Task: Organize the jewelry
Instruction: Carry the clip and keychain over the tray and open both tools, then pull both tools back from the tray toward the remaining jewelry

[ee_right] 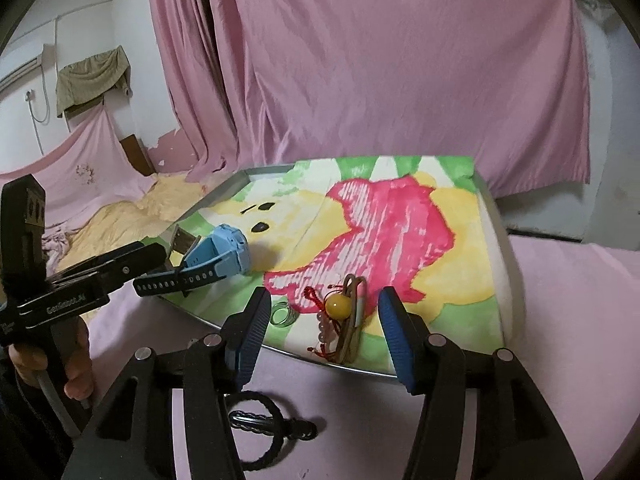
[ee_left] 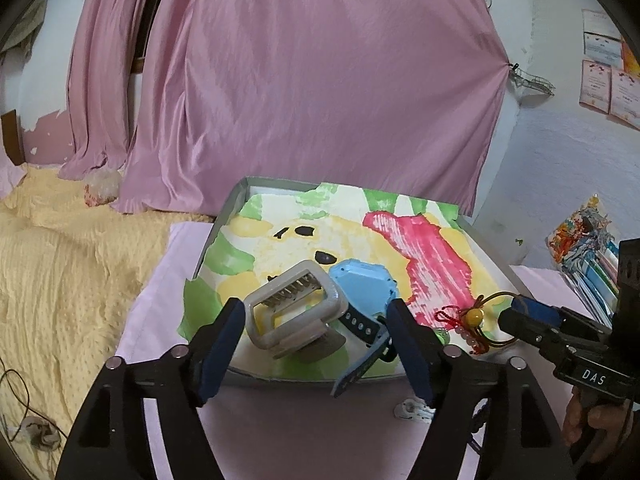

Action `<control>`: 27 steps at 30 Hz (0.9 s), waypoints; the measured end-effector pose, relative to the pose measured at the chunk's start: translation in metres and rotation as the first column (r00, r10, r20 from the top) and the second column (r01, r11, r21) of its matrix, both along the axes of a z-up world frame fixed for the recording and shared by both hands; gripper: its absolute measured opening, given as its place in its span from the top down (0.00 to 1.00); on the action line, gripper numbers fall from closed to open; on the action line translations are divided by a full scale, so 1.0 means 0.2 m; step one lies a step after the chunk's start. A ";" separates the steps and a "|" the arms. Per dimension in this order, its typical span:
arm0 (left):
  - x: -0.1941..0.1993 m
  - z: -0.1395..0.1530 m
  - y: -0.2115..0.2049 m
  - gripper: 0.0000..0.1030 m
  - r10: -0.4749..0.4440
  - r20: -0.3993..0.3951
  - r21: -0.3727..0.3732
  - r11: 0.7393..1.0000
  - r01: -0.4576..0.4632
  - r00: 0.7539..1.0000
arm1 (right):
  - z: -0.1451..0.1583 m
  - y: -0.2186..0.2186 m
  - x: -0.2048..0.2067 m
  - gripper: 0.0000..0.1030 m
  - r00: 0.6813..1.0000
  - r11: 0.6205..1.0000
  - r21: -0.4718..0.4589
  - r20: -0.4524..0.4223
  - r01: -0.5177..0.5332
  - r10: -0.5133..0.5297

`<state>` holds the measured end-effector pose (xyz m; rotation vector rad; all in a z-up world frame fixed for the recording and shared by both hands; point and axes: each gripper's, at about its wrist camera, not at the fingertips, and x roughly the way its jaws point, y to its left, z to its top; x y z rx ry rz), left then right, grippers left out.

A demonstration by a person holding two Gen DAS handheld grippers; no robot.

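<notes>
1. Left wrist view: the left hand-held gripper [ee_left: 316,344] hangs released over the tray [ee_left: 224,216], its fingers either side of a grey clip [ee_left: 294,314] and blue watch [ee_left: 362,286].
2. Right wrist view: the right hand-held gripper [ee_right: 324,334] is spread wide around the beaded bracelet [ee_right: 344,316] at the tray's near edge.

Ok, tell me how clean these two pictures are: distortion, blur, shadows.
Left wrist view: strong fisheye bending, dark corners, tray edges curve; the grey hair clip looks sharp. Right wrist view: same bending; the tray's far right edge and the wall behind look smeared; the blue watch throws a soft shadow on the painted cloth. Lighting dim, even, no glare.
</notes>
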<state>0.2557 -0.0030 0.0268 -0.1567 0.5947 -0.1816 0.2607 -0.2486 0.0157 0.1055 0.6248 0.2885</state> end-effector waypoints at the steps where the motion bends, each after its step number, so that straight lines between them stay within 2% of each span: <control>1: -0.01 0.01 0.00 0.27 0.001 0.007 0.004 1.000 -0.001 1.000 | 0.01 0.00 -0.01 0.51 1.000 1.000 -0.007 0.008 0.008 -0.008; 4: -0.05 0.02 -0.02 0.23 -0.001 0.036 0.023 1.000 0.000 0.999 | 0.02 -0.02 -0.05 0.51 0.999 1.000 -0.004 0.027 0.025 -0.025; 6: -0.09 0.04 -0.03 0.15 0.000 0.052 0.029 1.000 -0.001 0.999 | 0.04 -0.03 -0.09 0.50 0.997 0.999 -0.004 0.058 0.045 -0.045; 9: -0.16 0.06 -0.04 0.02 0.002 0.099 0.023 1.000 -0.004 0.995 | 0.08 -0.05 -0.17 0.31 0.991 0.997 -0.005 0.111 0.072 -0.071; 10: -0.18 0.07 -0.05 0.02 0.003 0.115 0.020 1.000 -0.005 0.993 | 0.09 -0.05 -0.19 0.26 0.989 0.997 -0.003 0.124 0.077 -0.076; 12: -0.25 0.09 -0.05 0.01 -0.001 0.168 0.010 1.000 -0.001 0.986 | 0.11 -0.06 -0.26 0.24 0.983 0.996 -0.006 0.158 0.093 -0.091; 16: -0.35 0.11 -0.07 0.01 -0.008 0.217 -0.001 1.000 0.008 0.976 | 0.15 -0.06 -0.38 0.11 0.966 0.991 -0.028 0.228 0.129 -0.120; 21: -0.44 0.12 -0.07 0.01 -0.006 0.256 0.005 1.000 0.005 0.967 | 0.18 -0.07 -0.52 0.10 0.937 0.987 -0.038 0.321 0.156 -0.136; 27: -0.53 0.11 -0.06 0.01 -0.006 0.274 0.025 1.000 -0.001 0.962 | 0.19 -0.07 -0.65 0.09 0.914 0.984 -0.055 0.383 0.167 -0.134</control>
